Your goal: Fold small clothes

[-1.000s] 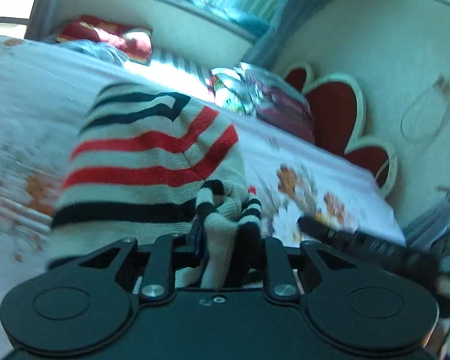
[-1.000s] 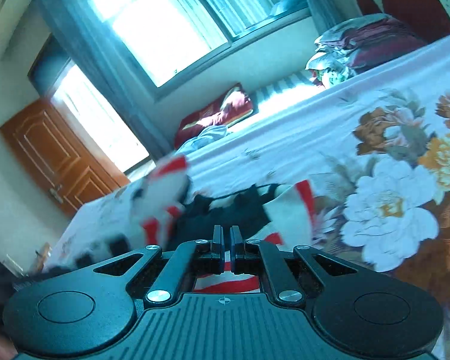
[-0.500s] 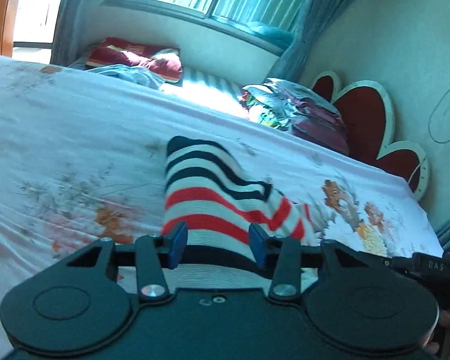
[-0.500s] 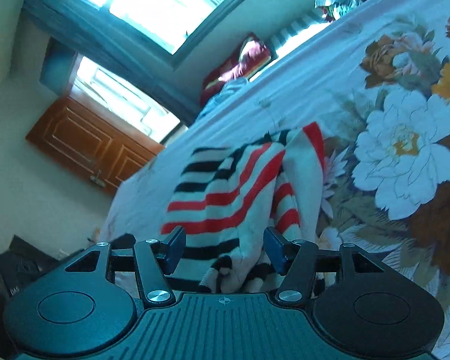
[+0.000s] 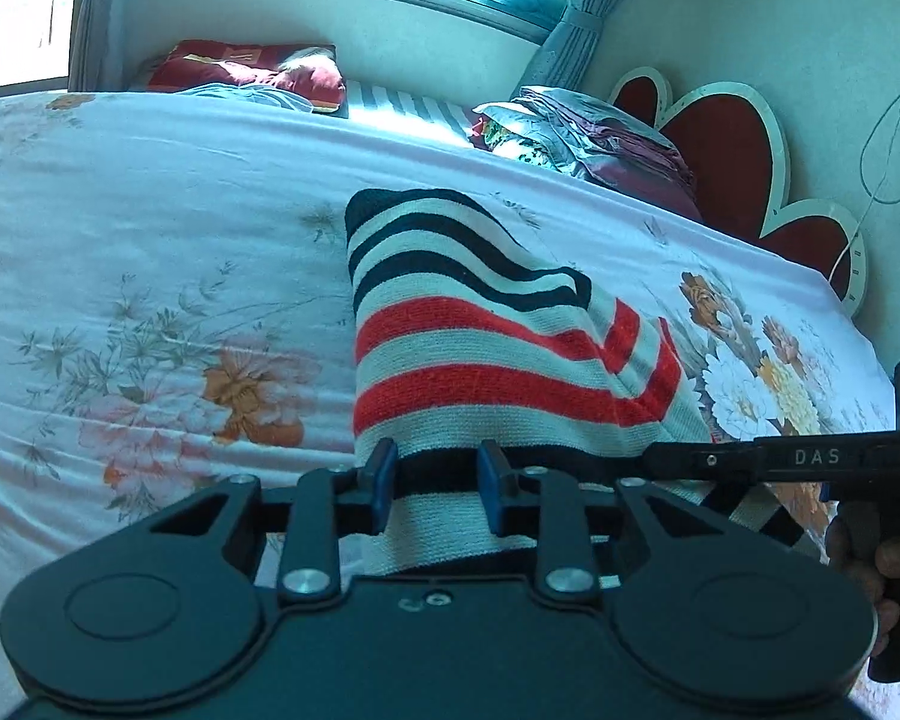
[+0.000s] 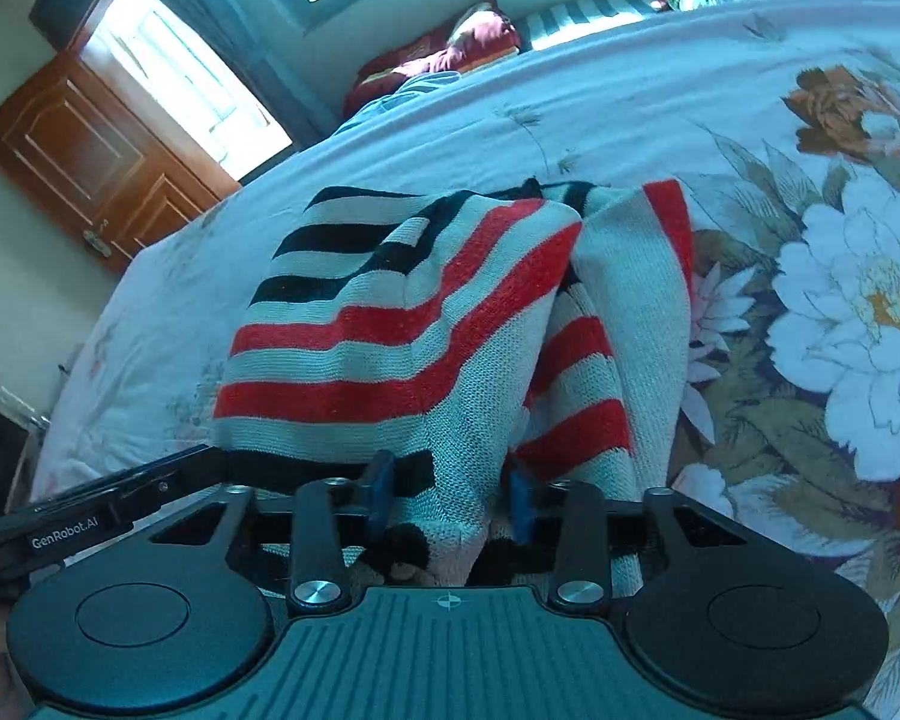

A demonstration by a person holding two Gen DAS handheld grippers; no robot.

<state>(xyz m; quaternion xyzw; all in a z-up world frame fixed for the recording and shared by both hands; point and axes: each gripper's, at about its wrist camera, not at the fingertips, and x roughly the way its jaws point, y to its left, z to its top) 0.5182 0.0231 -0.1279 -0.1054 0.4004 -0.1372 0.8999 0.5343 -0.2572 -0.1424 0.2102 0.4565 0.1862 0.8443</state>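
A small knitted sweater (image 5: 480, 348) with red, black and white stripes lies folded on the floral bedsheet (image 5: 150, 240). It also shows in the right wrist view (image 6: 402, 330), with a sleeve part bunched at its right side. My left gripper (image 5: 435, 480) is open, its blue-padded jaws standing over the sweater's near edge. My right gripper (image 6: 450, 492) is open over the near edge too. The right gripper's finger (image 5: 780, 459) reaches in from the right in the left wrist view.
Pillows and folded bedding (image 5: 588, 138) lie at the far side of the bed by a red heart-shaped headboard (image 5: 726, 144). A red pillow (image 5: 246, 69) lies below the window. A brown door (image 6: 90, 162) stands at the left.
Both grippers were shut on the sweater and lifting it one second ago. They have opened and let it go; it now lies folded on the bed.
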